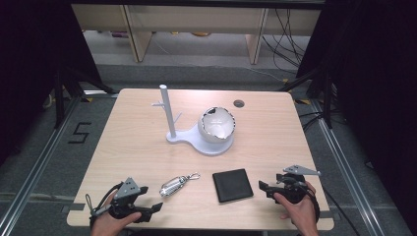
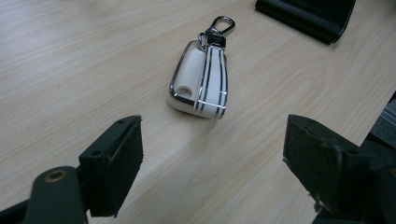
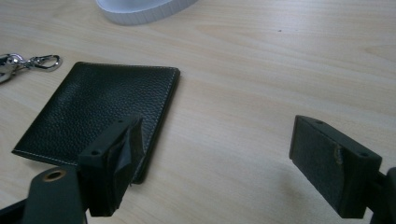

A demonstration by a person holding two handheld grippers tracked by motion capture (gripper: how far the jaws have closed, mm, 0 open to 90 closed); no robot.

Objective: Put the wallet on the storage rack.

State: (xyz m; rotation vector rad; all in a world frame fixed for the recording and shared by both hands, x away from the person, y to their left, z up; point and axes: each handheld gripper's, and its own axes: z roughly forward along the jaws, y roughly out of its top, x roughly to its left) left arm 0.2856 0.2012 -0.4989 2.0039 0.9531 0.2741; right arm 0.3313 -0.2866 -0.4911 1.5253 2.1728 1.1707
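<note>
Pale wood-grain table [image 1: 142, 142] carries everything. Left gripper [image 2: 212, 170] is held released, jaws spread wide, aimed at the key fob [image 2: 201, 79], which lies flat just ahead on the near-left table. Light, rigid and glossy, it is judged slippery; its narrow sides should be pinched, not the clip. Right gripper [image 3: 217, 163] is likewise released beside the black wallet [image 3: 100, 116].
</note>
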